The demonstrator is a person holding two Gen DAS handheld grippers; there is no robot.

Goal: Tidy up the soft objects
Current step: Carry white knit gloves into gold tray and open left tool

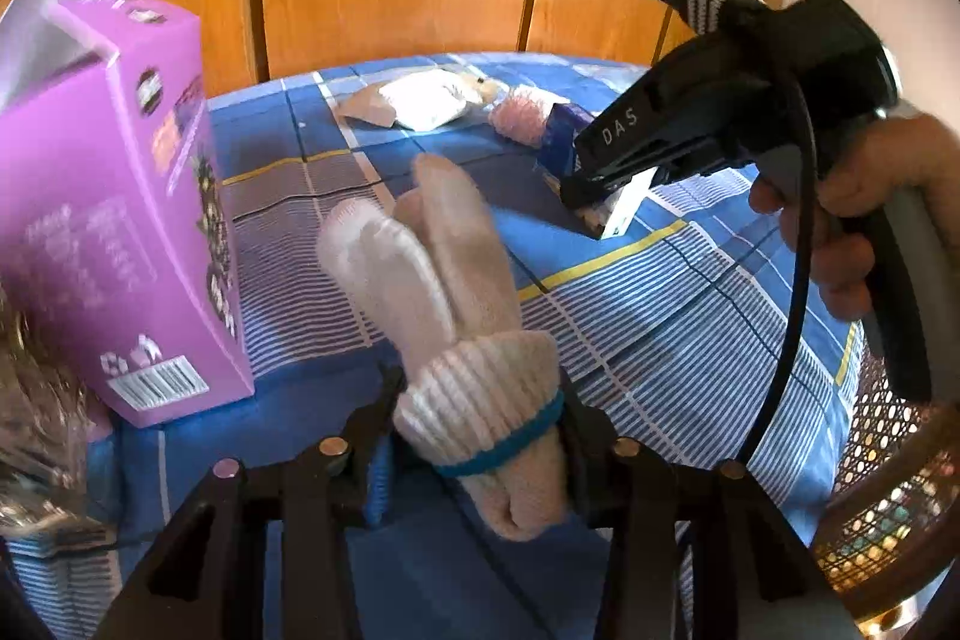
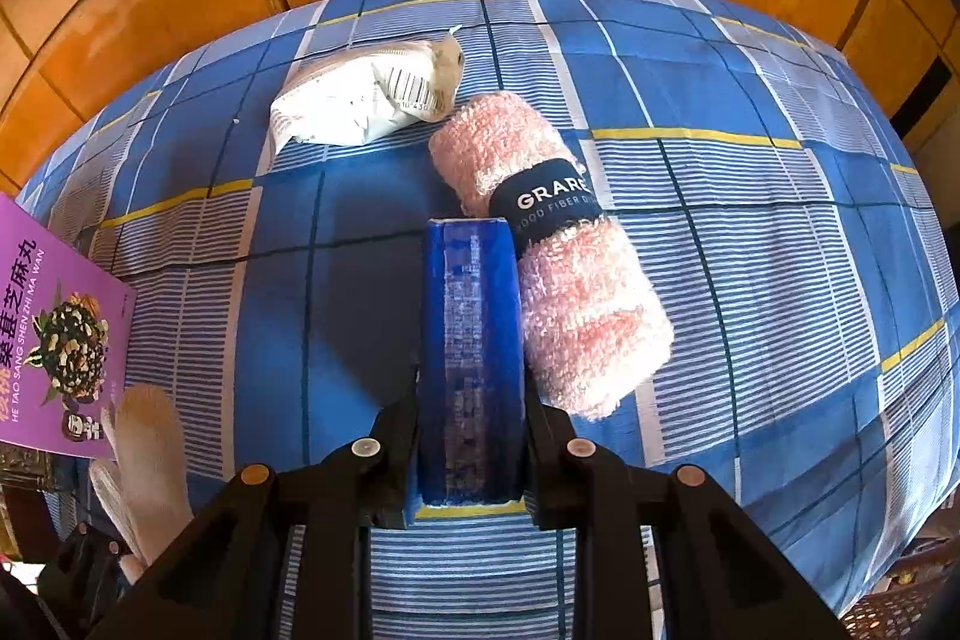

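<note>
1. Knitted white gloves, bundled as a pair with a blue band round the cuffs, sit clamped in the left gripper; its jaws press on the cuff end, and the glove fingers stick up and away from it, above the checked blue bedspread.
2. Blue and stiff-looking, a narrow box is pinched between the jaws of the right gripper. Its long axis runs straight out along the gripper's fingers, and its far end sits at the bedspread.
3. Just right of that box, and touching its side, lies a rolled pink towel with a dark paper band. Its long axis slants from upper left to lower right in the right wrist view, so it lies nearly alongside the box rather than across it.
4. Farther off, beyond the towel's upper end, rests a white soft packet with a barcode label.
5. Standing at the left is a purple box (its top flap is open), close beside the held gloves; whether it is meant to receive them I cannot tell.
6. Judging by the layout, the right hand is much the nearer to towel and packet, but it is occupied with the blue box; the left hand is nearer the purple box and well apart from the towel.
7. The deciding relation for the next move is likely the towel against the right gripper: it lies just right of the jaws, so they would have to let go of the box and shift sideways to span the roll across its width.
</note>
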